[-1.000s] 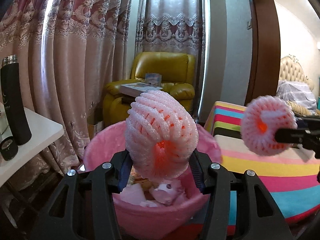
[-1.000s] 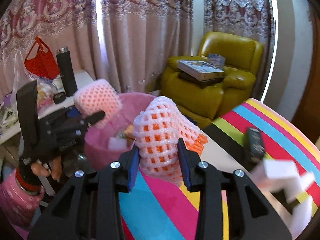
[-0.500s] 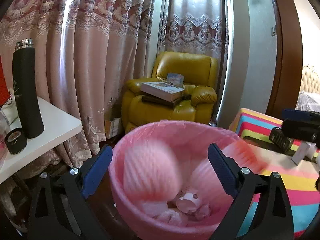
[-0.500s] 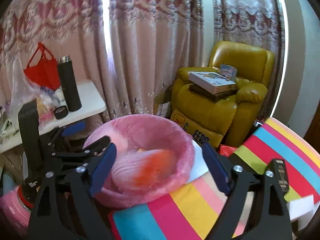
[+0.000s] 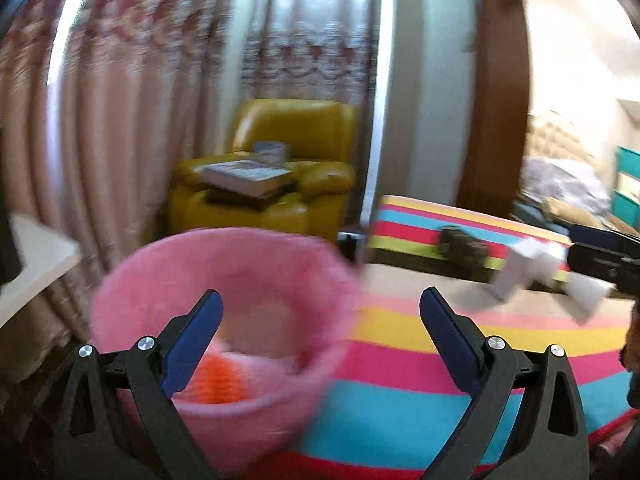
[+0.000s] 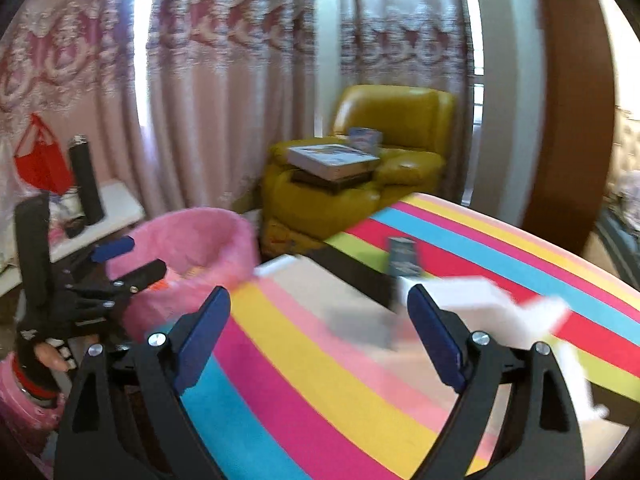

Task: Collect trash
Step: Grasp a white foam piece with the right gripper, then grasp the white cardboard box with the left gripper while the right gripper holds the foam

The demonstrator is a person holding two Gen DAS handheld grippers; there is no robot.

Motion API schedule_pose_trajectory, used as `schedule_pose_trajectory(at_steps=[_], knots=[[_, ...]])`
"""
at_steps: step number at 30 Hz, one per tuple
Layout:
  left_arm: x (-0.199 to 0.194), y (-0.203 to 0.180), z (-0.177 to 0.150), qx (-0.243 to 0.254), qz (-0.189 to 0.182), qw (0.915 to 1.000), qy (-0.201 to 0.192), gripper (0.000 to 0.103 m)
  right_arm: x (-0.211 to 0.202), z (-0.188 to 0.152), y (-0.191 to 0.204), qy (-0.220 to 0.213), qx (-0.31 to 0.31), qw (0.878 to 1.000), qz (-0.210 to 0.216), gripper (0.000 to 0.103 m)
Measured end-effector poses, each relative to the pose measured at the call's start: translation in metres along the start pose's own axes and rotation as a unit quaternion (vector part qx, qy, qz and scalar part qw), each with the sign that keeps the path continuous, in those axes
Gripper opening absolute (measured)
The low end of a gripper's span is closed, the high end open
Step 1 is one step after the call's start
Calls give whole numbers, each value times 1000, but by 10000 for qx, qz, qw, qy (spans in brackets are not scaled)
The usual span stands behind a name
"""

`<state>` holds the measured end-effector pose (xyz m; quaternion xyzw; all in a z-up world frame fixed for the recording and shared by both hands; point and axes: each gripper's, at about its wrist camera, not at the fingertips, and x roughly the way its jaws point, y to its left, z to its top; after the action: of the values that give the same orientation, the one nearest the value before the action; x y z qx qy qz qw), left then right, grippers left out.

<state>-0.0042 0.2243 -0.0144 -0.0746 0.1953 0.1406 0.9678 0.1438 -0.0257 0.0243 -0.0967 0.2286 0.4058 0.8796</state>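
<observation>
A pink-lined trash bin (image 5: 224, 272) stands at the striped table's left end, with pink and orange foam netting (image 5: 220, 380) inside. My left gripper (image 5: 320, 336) is open and empty, over the bin's right rim. My right gripper (image 6: 320, 336) is open and empty above the striped table (image 6: 320, 400). White paper pieces (image 6: 480, 300) and a small dark box (image 6: 404, 256) lie on the table beyond the right gripper; they also show in the left wrist view as white paper (image 5: 532, 264) and a dark box (image 5: 464, 246). The bin also shows in the right wrist view (image 6: 192, 240).
A yellow armchair (image 5: 280, 172) with books stands behind the bin before pink curtains. A white side table (image 6: 116, 204) at the left holds a black flask (image 6: 86, 180) and a red bag (image 6: 40, 164). A bed (image 5: 568, 184) is at the far right.
Both grippers opened and dropped their foam nets into the bin. Both then swung right, toward the striped table and the white paper pieces.
</observation>
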Motion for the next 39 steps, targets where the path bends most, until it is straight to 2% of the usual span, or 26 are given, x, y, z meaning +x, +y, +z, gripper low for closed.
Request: schedule_pose_trajectory(at_steps=[3,7,11,14,19,22,25,28,30,33,39], knots=[[13,-46,1,234,-496,9984,150,93,-23,-14,-33,-20,40,9980,-632,87],[29,-102,-4,651,-886,9936,242,94,-42,-30,-81,35,214,9909,-1328,87],[47,-145,-9,886,-1139,9891,301,94,-40,-41,-128,331,563,9848,-1612,87],[60,-162,-14,1131,-1031,9872,441,94,-30,-45,-153,626,731,9796,-1766,87],[65,-166,-18,1329,-1210,9820,572,94,-10,-52,-164,1071,630,9736,-1914,86],[68,-167,-18,1320,-1155,9825,620,94,2,-55,-152,1257,433,9713,-1971,81],[68,-166,-17,1324,-1122,9826,665,94,15,-61,-151,1503,280,9670,-2038,73],[67,-166,-17,1328,-1122,9826,656,94,21,-70,-152,1656,207,9626,-2137,56],[67,-165,-17,1315,-1105,9831,641,94,17,-74,-153,1616,210,9606,-2253,38],[68,-164,-17,1280,-1104,9834,654,94,-2,-79,-156,1365,468,9658,-2156,37],[67,-163,-16,1274,-1081,9836,681,94,-42,-87,-159,898,739,9641,-2388,37]])
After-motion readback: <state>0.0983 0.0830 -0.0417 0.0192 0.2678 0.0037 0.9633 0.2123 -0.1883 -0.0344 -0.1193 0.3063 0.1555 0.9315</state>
